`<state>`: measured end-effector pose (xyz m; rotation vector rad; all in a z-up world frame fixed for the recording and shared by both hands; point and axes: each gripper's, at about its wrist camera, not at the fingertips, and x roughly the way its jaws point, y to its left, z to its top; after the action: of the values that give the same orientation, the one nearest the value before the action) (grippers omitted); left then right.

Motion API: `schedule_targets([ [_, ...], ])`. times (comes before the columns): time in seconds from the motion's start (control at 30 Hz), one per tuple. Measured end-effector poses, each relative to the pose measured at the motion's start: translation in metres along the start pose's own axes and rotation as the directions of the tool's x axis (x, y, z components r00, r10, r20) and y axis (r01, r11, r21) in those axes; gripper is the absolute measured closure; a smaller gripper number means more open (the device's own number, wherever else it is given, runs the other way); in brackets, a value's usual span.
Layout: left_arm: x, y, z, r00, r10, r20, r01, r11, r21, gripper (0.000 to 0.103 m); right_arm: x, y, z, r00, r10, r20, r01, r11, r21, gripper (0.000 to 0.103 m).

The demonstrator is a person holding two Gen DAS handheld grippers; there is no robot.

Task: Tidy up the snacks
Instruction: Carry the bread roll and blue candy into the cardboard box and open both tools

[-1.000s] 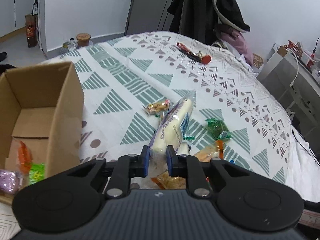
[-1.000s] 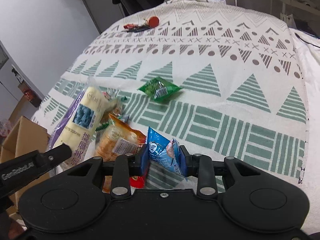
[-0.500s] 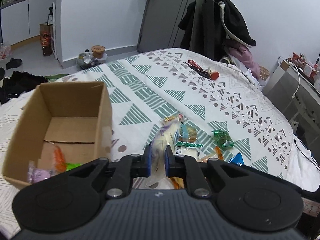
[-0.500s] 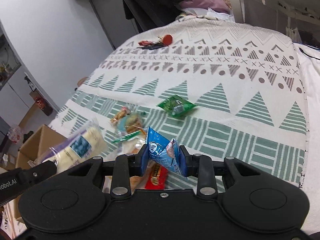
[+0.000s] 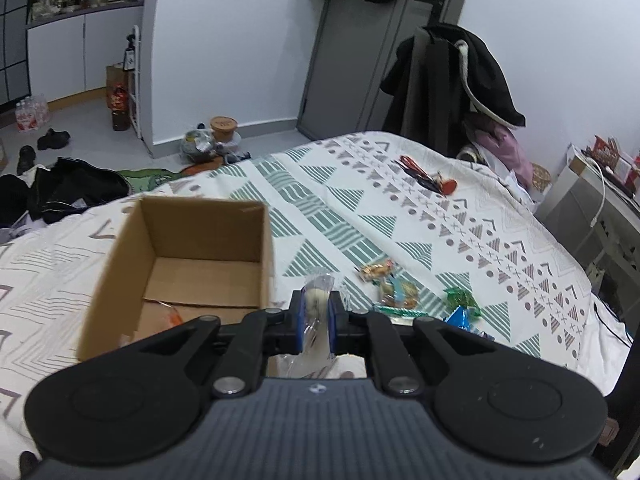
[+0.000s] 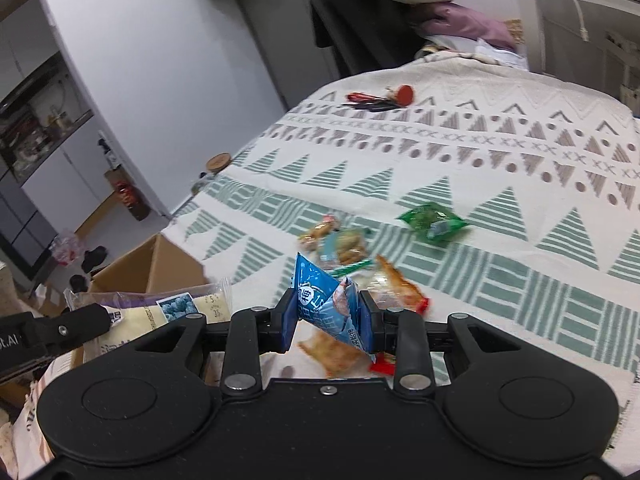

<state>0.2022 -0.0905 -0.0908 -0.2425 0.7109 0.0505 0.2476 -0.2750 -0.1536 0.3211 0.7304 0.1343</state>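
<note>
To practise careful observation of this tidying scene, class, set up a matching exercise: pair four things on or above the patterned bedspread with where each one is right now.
Things:
1. blue crinkly snack packet
2. long pale bread roll in clear wrapper
3. green foil snack packet
4. open brown cardboard box

Places:
A. lying loose on the bedspread
B. between the left gripper's jaws
C. standing on the bed, left of the snacks
D. between the right gripper's jaws

Pairs: 1-D, 2-B, 3-A, 4-C

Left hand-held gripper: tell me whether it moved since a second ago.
Yes. The left hand-held gripper, shut on the long bread pack, rose and pulled back toward the cardboard box.
</note>
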Motion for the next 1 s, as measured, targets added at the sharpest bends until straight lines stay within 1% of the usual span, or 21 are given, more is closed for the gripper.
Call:
schedule_targets([
  [0.2,-0.009,0.023,0.005,0.999,0.029,0.023,-0.028,0.999,-0.038,0.093,-0.001,0.025,-0.003,0.998,0.057,0.004,-0.057,0.997,-0.050,0.072],
  [0.33,-0.016,0.038,0.009,0.999,0.025,0.041,-0.022,0.998,-0.062,0.093,0.002,0.042,-0.006,0.997,0.072,-0.001,-0.071,0.995,-0.076,0.072],
  [0.67,-0.033,0.074,0.027,0.995,0.007,0.104,0.006,0.992,-0.128,0.094,0.005,0.079,-0.008,0.994,0.108,0.019,-0.104,0.985,-0.135,0.072],
  [0.9,-0.033,0.104,0.027,0.993,0.021,0.120,0.001,0.983,-0.184,0.094,0.009,0.102,-0.015,0.992,0.124,0.019,-0.119,0.975,-0.188,0.072],
  [1.0,-0.032,0.117,0.026,0.992,0.044,0.114,-0.020,0.979,-0.205,0.094,0.011,0.113,-0.017,0.991,0.129,0.017,-0.123,0.970,-0.208,0.072],
])
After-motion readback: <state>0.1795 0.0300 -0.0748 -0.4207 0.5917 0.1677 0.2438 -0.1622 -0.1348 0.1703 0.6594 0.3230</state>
